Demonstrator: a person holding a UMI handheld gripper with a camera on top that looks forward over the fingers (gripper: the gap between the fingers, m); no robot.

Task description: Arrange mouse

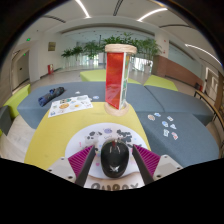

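A black mouse [114, 157] sits between my two fingers, its tail end toward the camera. My gripper [114, 152] is closed to the mouse's width, and both magenta pads [84, 160] press against its sides. The mouse is just over a white mat [100, 134] printed with small pictures and lettering, which lies on the yellow part of the table [50, 140]. I cannot tell whether the mouse rests on the mat or is held a little above it.
A tall container with a red side [118, 78] stands beyond the mat, straight ahead. A printed sheet [70, 104] and a dark blue object [50, 96] lie at the far left. Several small items [165, 125] lie on the grey surface to the right.
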